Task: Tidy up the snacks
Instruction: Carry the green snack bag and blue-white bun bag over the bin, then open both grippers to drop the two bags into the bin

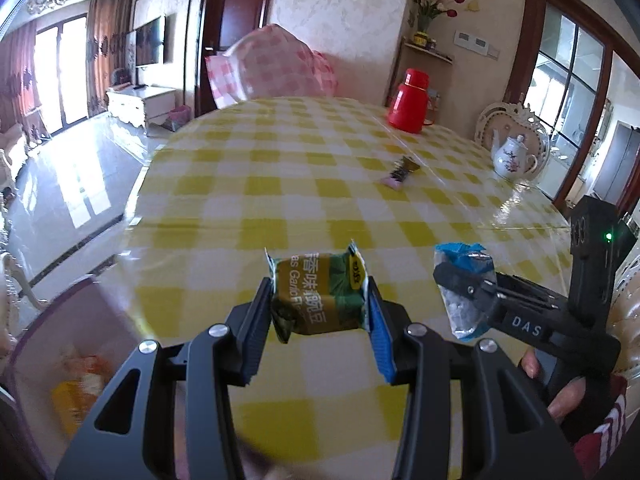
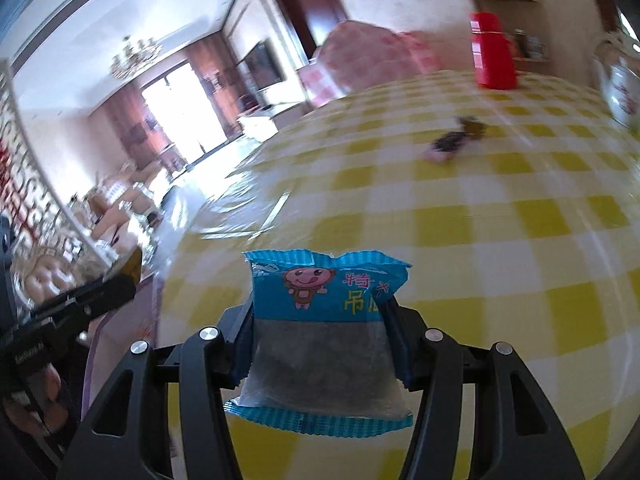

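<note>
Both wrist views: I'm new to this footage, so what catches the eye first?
Each gripper is clamped on a snack: the left gripper on a green packet, the right gripper on a blue packet. Beyond them, on the yellow checked table, lie a small dark candy and a red flask.

We hold our left gripper [image 1: 320, 312] angled downward, its two fingers pinching a green snack packet [image 1: 318, 294] by the sides. Our right gripper [image 2: 320, 344] tilts down too, clamped on a blue snack packet [image 2: 324, 328] (its pads press both edges). Our right hand [image 1: 560, 392] wraps the handle, fingers curled round it.
</note>
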`<action>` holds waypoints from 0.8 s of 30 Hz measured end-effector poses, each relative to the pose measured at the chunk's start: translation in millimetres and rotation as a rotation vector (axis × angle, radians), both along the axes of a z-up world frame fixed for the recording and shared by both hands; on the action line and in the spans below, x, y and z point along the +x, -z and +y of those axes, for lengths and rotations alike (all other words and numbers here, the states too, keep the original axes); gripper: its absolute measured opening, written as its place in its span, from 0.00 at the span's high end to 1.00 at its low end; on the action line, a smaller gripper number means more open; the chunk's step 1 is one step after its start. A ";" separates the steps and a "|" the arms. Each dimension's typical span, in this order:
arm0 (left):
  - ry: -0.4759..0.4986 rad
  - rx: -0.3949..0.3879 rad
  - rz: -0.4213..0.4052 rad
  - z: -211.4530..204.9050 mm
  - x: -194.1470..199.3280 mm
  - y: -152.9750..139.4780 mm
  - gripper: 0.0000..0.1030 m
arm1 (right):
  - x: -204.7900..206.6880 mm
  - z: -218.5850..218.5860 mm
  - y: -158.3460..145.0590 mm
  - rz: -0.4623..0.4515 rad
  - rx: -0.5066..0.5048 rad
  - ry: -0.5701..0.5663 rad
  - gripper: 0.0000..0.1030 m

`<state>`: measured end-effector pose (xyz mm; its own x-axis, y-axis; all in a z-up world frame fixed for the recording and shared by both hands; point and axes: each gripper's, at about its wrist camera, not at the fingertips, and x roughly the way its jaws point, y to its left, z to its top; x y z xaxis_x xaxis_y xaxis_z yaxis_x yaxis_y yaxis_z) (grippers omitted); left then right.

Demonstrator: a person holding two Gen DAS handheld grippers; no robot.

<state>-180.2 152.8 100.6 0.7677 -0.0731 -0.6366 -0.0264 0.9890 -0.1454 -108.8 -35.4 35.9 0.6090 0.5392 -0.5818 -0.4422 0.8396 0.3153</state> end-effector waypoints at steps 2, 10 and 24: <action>-0.009 -0.007 0.003 16.0 -9.8 -1.3 0.57 | -9.3 21.5 -0.9 -0.004 -0.015 -0.046 0.48; -0.119 -0.003 0.004 93.1 -44.6 -2.1 0.57 | -47.9 106.0 -8.0 -0.026 -0.066 -0.225 0.48; -0.255 0.034 0.078 195.3 -92.1 27.2 0.56 | -102.9 205.5 7.3 -0.040 -0.183 -0.451 0.48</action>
<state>-272.3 348.1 73.4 0.7070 0.1389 -0.6934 -0.2854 0.9532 -0.1001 -211.6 170.1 28.6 0.3619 0.6452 -0.6729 -0.7833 0.6018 0.1558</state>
